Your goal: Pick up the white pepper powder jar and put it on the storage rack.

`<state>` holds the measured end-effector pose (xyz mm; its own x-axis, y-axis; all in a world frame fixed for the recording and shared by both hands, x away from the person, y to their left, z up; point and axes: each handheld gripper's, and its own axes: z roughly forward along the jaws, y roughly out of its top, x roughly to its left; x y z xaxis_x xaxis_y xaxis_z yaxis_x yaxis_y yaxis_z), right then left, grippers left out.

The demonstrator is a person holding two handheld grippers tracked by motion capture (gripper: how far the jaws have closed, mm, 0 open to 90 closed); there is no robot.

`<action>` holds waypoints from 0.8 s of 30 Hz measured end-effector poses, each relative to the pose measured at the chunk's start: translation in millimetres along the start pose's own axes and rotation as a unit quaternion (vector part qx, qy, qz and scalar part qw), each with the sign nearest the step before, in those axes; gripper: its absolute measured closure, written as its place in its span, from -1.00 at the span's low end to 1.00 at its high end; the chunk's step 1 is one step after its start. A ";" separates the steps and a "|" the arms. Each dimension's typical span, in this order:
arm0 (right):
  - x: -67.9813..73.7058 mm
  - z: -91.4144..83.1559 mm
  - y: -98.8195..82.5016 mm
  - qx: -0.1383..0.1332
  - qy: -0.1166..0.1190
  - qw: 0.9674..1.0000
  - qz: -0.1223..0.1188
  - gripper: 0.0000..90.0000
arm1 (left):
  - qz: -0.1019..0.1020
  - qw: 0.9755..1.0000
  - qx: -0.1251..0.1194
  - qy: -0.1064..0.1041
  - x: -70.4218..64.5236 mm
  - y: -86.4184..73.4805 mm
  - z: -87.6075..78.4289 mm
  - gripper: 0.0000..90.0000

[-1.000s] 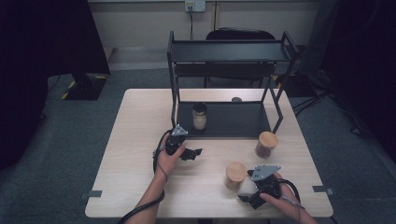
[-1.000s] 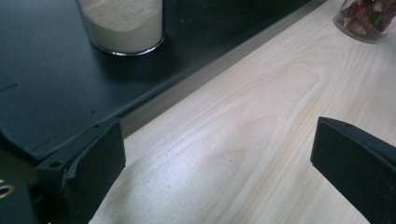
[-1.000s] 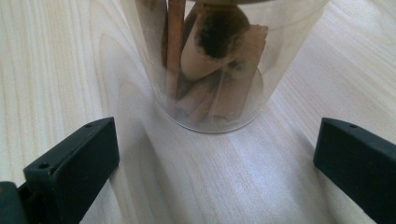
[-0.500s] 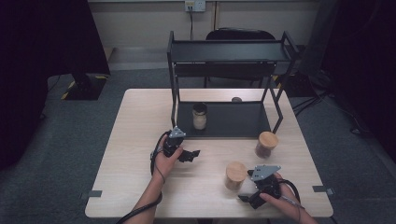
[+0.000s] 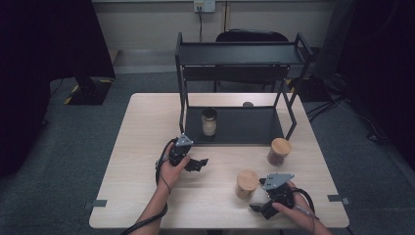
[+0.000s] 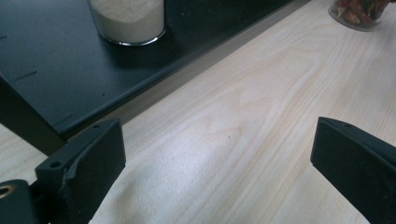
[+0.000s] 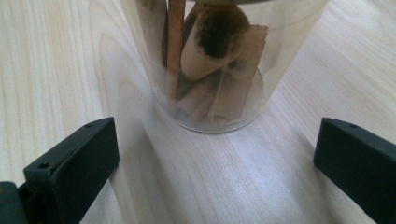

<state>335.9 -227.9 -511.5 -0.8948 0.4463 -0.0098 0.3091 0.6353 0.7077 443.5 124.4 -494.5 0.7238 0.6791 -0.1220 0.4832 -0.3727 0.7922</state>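
Cinnamon sticks fill the clear jar [image 7: 212, 65] that stands right in front of the right claw [image 5: 262, 209], its wooden lid [image 5: 247, 176] visible from above. The jar sits on the wooden surface [image 5: 147, 127] near its right front part, just ahead of the spread jaws and not between them; nothing is pinched. Compared with a second ago, the right claw has hardly shifted and the jar stands where it stood.

Over on the left, the left claw [image 5: 198, 164] is also spread wide with bare wood between its jaws. It has slid a little nearer to the person since the earlier picture, away from the black rack [image 5: 240, 54]. On the rack's lower shelf [image 6: 70, 70] a jar of pale powder [image 6: 128, 21] stands upright, unmoved. A third jar [image 5: 279, 152] with a wooden lid, holding something reddish, stands on the surface just outside the rack's right leg, also unmoved.
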 end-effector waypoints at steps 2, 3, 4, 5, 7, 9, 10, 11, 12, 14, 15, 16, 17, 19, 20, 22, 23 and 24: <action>0.0 0.0 0.0 0.000 0.000 1.000 0.000 -1.00 | 0.000 1.000 0.000 0.000 0.2 -1.3 -1.2 -0.94; 0.0 0.0 0.0 0.000 0.000 1.000 0.000 -1.00 | 0.001 1.000 0.000 0.000 0.2 -1.7 -1.6 -0.94; 0.0 0.0 0.0 0.000 0.000 1.000 0.000 -1.00 | 0.001 1.000 0.001 0.000 0.2 -2.3 -2.2 -0.94; 0.0 0.0 0.0 0.000 0.000 1.000 0.000 -1.00 | 0.002 1.000 0.002 0.000 0.3 -2.7 -2.9 -0.94; 0.0 0.0 0.0 0.000 0.000 1.000 0.000 -1.00 | 0.003 1.000 0.001 0.001 0.4 -3.6 -4.3 -0.94; 0.0 0.0 0.0 0.000 0.000 1.000 0.000 -1.00 | 0.002 1.000 0.000 0.000 0.3 -4.3 -5.6 -0.94; 0.0 0.0 0.0 0.000 0.000 1.000 0.000 -1.00 | 0.003 1.000 0.000 0.000 0.4 -4.6 -6.4 -0.94; 0.0 0.0 0.0 0.000 0.000 1.000 0.000 -1.00 | 0.003 1.000 -0.001 0.000 0.2 -4.8 -7.1 -0.94; 0.0 0.0 0.0 0.000 0.000 1.000 0.000 -1.00 | 0.003 1.000 -0.001 0.000 0.0 -4.9 -7.9 -0.94; 0.0 0.0 0.0 0.000 0.000 1.000 0.000 -1.00 | 0.003 1.000 -0.003 0.001 -0.4 -5.2 -9.7 -0.94; 0.0 0.0 0.0 0.000 0.000 1.000 0.000 -1.00 | 0.005 1.000 -0.002 0.001 -0.2 -5.3 -10.8 -0.94; 0.0 0.0 0.0 0.000 0.000 1.000 0.000 -1.00 | 0.004 1.000 -0.003 0.001 -0.4 -5.6 -11.9 -0.94; 0.0 0.0 0.0 0.000 0.000 1.000 0.000 -1.00 | 0.004 1.000 -0.002 0.002 -0.4 -6.1 -12.8 -0.94; 0.0 0.0 0.0 0.000 0.000 1.000 0.000 -1.00 | 0.004 1.000 -0.003 0.003 -0.2 -7.0 -14.8 -0.94; 0.0 0.0 0.0 0.000 0.000 1.000 0.000 -1.00 | 0.004 1.000 -0.003 0.003 0.0 -7.5 -15.9 -0.94; 0.0 0.0 0.0 0.000 0.000 1.000 0.000 -1.00 | 0.004 1.000 -0.002 0.005 0.2 -8.2 -18.4 -0.94; 0.0 0.0 0.0 0.000 0.000 1.000 0.000 -1.00 | 0.004 1.000 -0.002 0.006 -0.1 -8.5 -19.8 -0.94; 0.0 0.0 0.0 0.000 0.000 1.000 0.000 -1.00 | 0.005 1.000 -0.002 0.007 -0.2 -8.6 -20.3 -0.94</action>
<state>335.9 -227.9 -511.5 -0.8948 0.4463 -0.0098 0.3090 0.6352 0.7078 429.2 140.3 -489.2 0.7222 0.6836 -0.1057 0.4739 -0.3775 0.7956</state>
